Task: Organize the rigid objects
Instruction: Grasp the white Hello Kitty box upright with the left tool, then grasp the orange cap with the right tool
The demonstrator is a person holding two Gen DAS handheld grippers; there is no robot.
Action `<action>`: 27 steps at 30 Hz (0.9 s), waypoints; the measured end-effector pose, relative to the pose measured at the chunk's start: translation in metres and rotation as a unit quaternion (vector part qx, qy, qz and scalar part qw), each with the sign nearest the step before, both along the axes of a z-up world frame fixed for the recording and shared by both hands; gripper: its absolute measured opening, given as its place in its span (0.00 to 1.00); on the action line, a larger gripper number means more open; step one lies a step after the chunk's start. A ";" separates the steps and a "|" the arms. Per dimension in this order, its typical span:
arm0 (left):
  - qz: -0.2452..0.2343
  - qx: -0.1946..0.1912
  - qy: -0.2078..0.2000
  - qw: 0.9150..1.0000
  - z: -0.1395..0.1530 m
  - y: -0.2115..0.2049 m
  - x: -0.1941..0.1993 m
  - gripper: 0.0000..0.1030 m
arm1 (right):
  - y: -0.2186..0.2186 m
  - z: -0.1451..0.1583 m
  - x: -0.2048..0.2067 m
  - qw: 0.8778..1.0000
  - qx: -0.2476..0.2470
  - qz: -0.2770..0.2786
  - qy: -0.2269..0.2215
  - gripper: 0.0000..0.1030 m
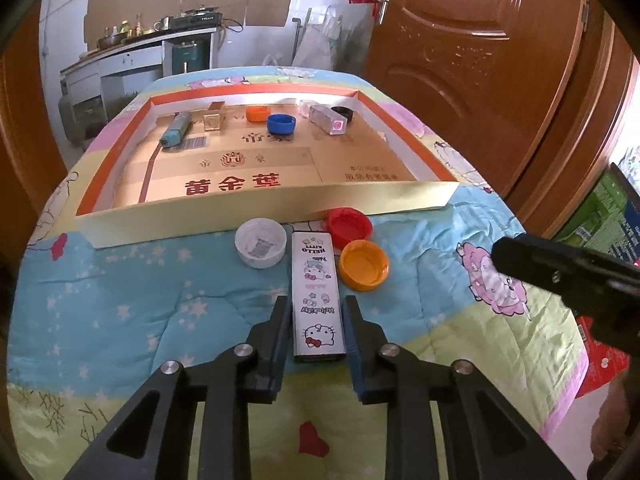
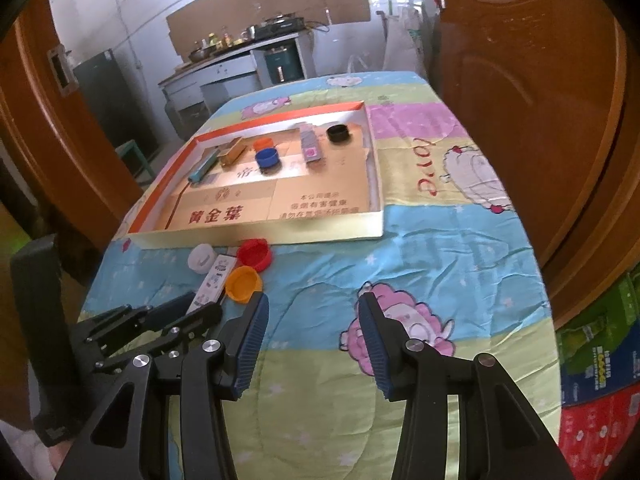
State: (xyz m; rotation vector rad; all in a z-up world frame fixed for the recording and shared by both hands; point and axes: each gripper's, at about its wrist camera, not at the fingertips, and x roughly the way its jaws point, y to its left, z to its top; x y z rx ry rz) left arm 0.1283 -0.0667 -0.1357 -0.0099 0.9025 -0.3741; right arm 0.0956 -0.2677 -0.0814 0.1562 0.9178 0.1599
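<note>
A white Hello Kitty lighter (image 1: 317, 296) lies on the quilt, its near half between the fingers of my left gripper (image 1: 316, 304); the jaws are open with small gaps on both sides. It also shows in the right wrist view (image 2: 214, 280). A white cap (image 1: 261, 242), a red cap (image 1: 349, 224) and an orange cap (image 1: 364, 265) lie around its far end. The shallow cardboard tray (image 1: 256, 210) behind holds a teal lighter (image 1: 175, 132), a gold box (image 1: 213, 117), orange, blue and black caps and a clear lighter (image 1: 329, 119). My right gripper (image 2: 312, 304) is open and empty above the quilt.
The table is covered by a cartoon quilt (image 2: 440, 248). Brown wooden doors (image 1: 480, 60) stand to the right. Coloured cartons (image 2: 596, 380) are stacked on the floor at the right. A kitchen counter (image 1: 132, 48) is in the background.
</note>
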 end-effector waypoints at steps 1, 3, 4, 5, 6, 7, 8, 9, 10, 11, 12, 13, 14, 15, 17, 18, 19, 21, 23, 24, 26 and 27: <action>0.001 -0.001 -0.002 1.000 0.001 0.000 -0.001 0.25 | 0.002 -0.002 0.000 1.000 0.001 0.005 0.002 0.47; 0.001 -0.002 -0.009 1.000 0.004 0.003 -0.004 0.25 | 0.008 -0.006 0.001 1.000 0.005 0.016 0.006 0.47; 0.001 -0.002 -0.013 1.000 0.006 0.005 -0.006 0.25 | 0.011 -0.008 0.002 1.000 0.007 0.022 0.009 0.47; 0.001 -0.002 -0.017 1.000 0.008 0.008 -0.008 0.25 | 0.014 -0.010 0.002 1.000 0.008 0.028 0.011 0.47; 0.000 -0.001 -0.019 1.000 0.009 0.009 -0.010 0.25 | 0.018 -0.012 0.003 0.999 0.009 0.035 0.012 0.47; 0.001 0.001 -0.020 1.000 0.009 0.011 -0.011 0.25 | 0.022 -0.013 0.004 0.999 0.009 0.041 0.013 0.47; 0.002 0.002 -0.019 1.000 0.009 0.014 -0.013 0.25 | 0.027 -0.015 0.005 0.999 0.009 0.049 0.013 0.47; 0.002 0.002 -0.016 1.000 0.008 0.017 -0.015 0.25 | 0.032 -0.018 0.006 0.998 0.008 0.056 0.014 0.47; 0.003 0.002 -0.014 1.000 0.007 0.020 -0.016 0.25 | 0.037 -0.020 0.008 0.998 0.006 0.063 0.015 0.47; 0.006 0.001 -0.010 1.000 0.005 0.024 -0.017 0.25 | 0.041 -0.023 0.009 0.998 0.005 0.067 0.016 0.47; 0.009 0.003 -0.005 1.000 0.002 0.027 -0.017 0.25 | 0.046 -0.026 0.012 0.997 0.002 0.071 0.019 0.47; 0.009 0.003 0.000 1.000 0.000 0.028 -0.016 0.25 | 0.049 -0.028 0.015 0.997 -0.001 0.074 0.021 0.47; 0.006 0.000 0.003 1.000 -0.002 0.030 -0.014 0.25 | 0.053 -0.030 0.017 0.997 -0.004 0.075 0.024 0.47; 0.004 -0.002 0.002 1.000 -0.001 0.030 -0.013 0.25 | 0.055 -0.032 0.019 0.997 -0.006 0.076 0.026 0.47; -0.001 -0.002 0.007 1.000 -0.001 0.029 -0.007 0.25 | 0.058 -0.033 0.021 0.997 -0.005 0.076 0.028 0.47; -0.002 -0.001 0.008 1.000 -0.001 0.029 -0.006 0.25 | 0.059 -0.033 0.021 0.997 -0.005 0.076 0.028 0.47; -0.003 -0.001 0.009 1.000 -0.001 0.028 -0.003 0.25 | 0.059 -0.033 0.021 0.997 -0.003 0.075 0.028 0.47; -0.002 -0.003 0.015 1.000 -0.001 0.026 0.004 0.25 | 0.056 -0.033 0.022 0.997 0.002 0.070 0.028 0.47; 0.000 0.003 0.017 1.000 0.000 0.022 0.010 0.25 | 0.051 -0.034 0.023 0.998 0.006 0.063 0.030 0.47; -0.001 0.009 0.016 1.000 0.000 0.020 0.012 0.25 | 0.049 -0.034 0.024 0.998 0.006 0.059 0.032 0.47; -0.002 0.008 0.012 1.000 -0.001 0.019 0.011 0.25 | 0.045 -0.035 0.025 0.998 0.006 0.057 0.035 0.47; -0.001 0.006 0.009 1.000 -0.001 0.020 0.010 0.26 | 0.045 -0.036 0.026 0.998 0.004 0.057 0.036 0.47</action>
